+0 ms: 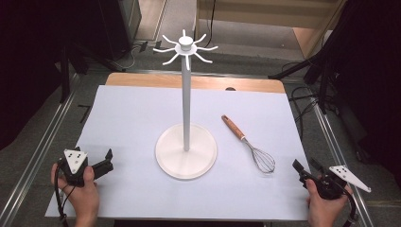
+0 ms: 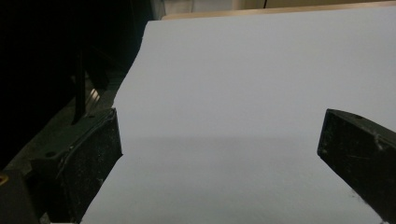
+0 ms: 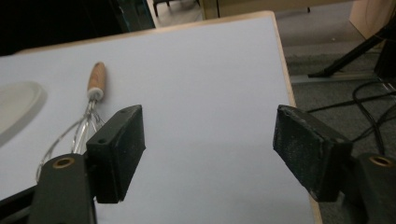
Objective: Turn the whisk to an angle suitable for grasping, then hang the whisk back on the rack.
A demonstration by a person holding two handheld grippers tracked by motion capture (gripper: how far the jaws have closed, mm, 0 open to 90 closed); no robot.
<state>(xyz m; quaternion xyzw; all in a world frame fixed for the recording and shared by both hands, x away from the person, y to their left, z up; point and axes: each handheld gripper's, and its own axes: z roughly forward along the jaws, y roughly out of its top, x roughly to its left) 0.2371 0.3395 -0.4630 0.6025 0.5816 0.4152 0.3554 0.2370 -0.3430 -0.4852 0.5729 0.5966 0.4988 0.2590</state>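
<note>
The whisk (image 1: 249,144) lies flat on the desk (image 1: 132,118), just right of the stand (image 1: 186,150). It looks light; the wires bend easily, so the stiff wooden handle is the better place. Both the left gripper (image 1: 105,161) and the right gripper (image 1: 300,169) have jaws apart, empty.

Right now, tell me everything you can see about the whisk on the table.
The whisk has a reddish-brown, wood-looking handle, a pale collar and a balloon of thin metal wires. It lies flat on the white sheet, right of the rack's round base, handle toward the far side, wires toward the person. Nothing touches it; the right gripper sits near its wire end with jaws apart and empty.
</note>
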